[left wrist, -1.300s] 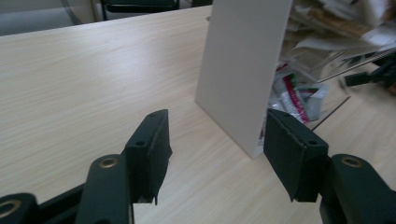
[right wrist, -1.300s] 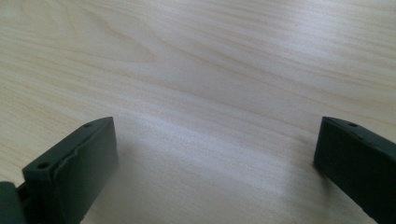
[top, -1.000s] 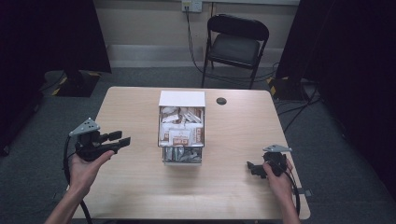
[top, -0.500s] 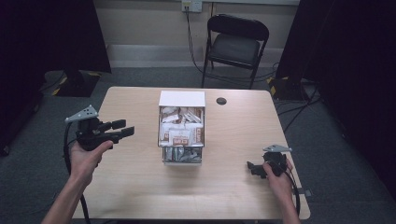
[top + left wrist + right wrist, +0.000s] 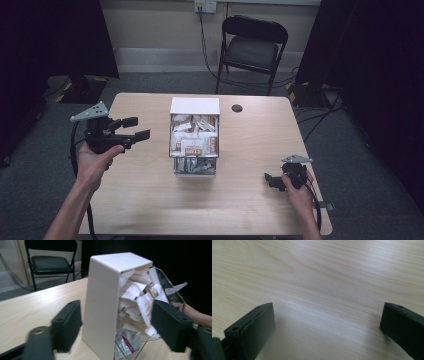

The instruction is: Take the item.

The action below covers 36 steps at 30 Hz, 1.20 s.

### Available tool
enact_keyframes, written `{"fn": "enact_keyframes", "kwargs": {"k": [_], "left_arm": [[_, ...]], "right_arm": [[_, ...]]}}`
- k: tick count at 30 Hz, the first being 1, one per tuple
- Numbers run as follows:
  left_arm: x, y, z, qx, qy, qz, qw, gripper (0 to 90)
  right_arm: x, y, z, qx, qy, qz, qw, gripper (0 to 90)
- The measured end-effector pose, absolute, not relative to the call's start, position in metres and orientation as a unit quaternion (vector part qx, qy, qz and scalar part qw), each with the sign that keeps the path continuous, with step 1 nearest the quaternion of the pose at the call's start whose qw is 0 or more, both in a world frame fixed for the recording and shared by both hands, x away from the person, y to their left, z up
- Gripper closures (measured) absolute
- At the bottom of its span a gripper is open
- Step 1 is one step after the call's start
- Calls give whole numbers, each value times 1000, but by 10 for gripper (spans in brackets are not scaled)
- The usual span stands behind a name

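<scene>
A box [image 5: 194, 106] with a white top and clear front stands at the table's middle, stuffed with brown-and-white packets [image 5: 192, 142]. My left gripper [image 5: 136, 128] hovers above the table to the left of the box, pointing at it. Its jaws have just been opening, and nothing is between them. In the left gripper view the box's white side [image 5: 102, 307] and the packets [image 5: 136, 305] lie ahead of the open left gripper [image 5: 116, 317]. My right gripper [image 5: 269, 179] rests low at the table's front right. In the right gripper view the right gripper [image 5: 327, 320] stands open over bare wood.
A small black round disc [image 5: 237, 108] lies on the wooden table [image 5: 140, 195] behind the box to the right. A black folding chair [image 5: 252, 47] stands beyond the far edge, with cables on the floor. Dark curtains close both sides.
My left hand has lifted its gripper up and a little toward the box, and its jaws stand wider apart. The right hand and the box have stayed put.
</scene>
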<state>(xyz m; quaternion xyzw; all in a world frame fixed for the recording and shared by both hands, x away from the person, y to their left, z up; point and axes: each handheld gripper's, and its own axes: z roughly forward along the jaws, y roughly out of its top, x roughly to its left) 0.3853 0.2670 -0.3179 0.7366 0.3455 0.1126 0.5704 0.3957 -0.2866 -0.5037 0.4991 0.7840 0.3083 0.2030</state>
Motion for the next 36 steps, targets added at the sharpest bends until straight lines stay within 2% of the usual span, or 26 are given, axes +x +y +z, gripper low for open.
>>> {"fn": "enact_keyframes", "kwargs": {"k": [5,11,21,23,25,28,36], "left_arm": [[382,259,-305,741,325,140,571,220],[380,248,-293,742,303,143,581,210],[385,227,-287,745,288,119,589,277],[386,217,-290,759,277,99,582,287],[385,214,-291,760,272,96,582,328],[386,206,-291,764,264,85,583,328],[393,186,-294,782,246,72,568,400]], "right_arm": [[396,-287,-504,499,784,308,203,0],[396,-287,-504,499,784,308,203,0],[396,-287,-504,499,784,308,203,0],[396,-287,-504,499,784,308,203,0],[396,-287,-504,499,784,308,203,0],[396,-287,-504,499,784,308,203,0],[396,-287,-504,499,784,308,203,0]]}}
